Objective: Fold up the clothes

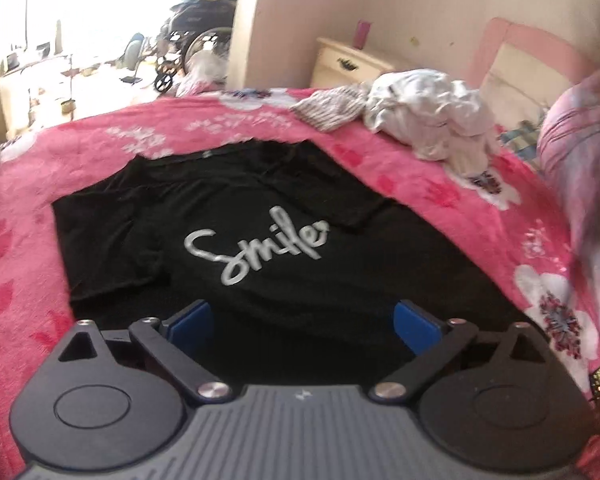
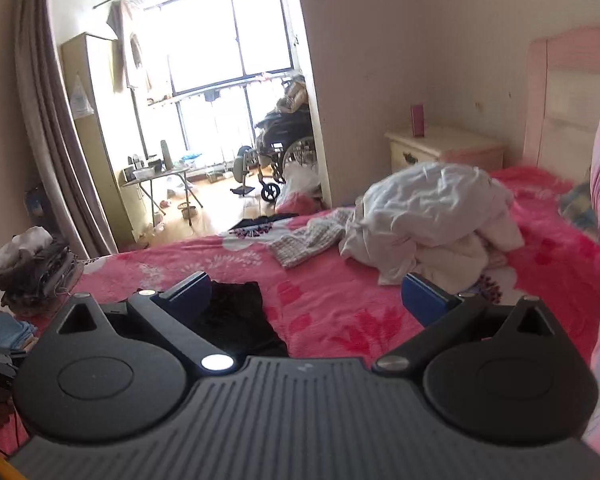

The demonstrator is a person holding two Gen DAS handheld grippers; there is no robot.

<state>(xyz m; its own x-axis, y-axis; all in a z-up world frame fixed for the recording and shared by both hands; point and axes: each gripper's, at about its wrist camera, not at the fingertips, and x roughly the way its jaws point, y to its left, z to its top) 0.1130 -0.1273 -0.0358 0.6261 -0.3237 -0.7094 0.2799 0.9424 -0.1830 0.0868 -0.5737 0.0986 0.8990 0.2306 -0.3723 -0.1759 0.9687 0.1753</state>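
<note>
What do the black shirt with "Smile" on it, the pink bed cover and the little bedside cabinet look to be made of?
Black shirt: soft matte knit, likely cotton jersey; it lies limp with gentle creases, and the lettering looks like a flat silvery print.
Pink bed cover: fuzzy fleece or plush, judging by its nap and soft sheen.
Bedside cabinet: seemingly wood painted glossy cream, with dark metal-looking handles.

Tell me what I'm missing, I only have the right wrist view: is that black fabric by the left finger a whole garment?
Observer: Yes. The left wrist view shows a black T-shirt spread flat on the pink blanket.
Operator: Any print on it?
Observer: White script reading "Smile" across the chest.
Operator: Is the left gripper holding it?
Observer: No. The left gripper is open above the shirt's near edge, nothing between its blue pads.
</note>
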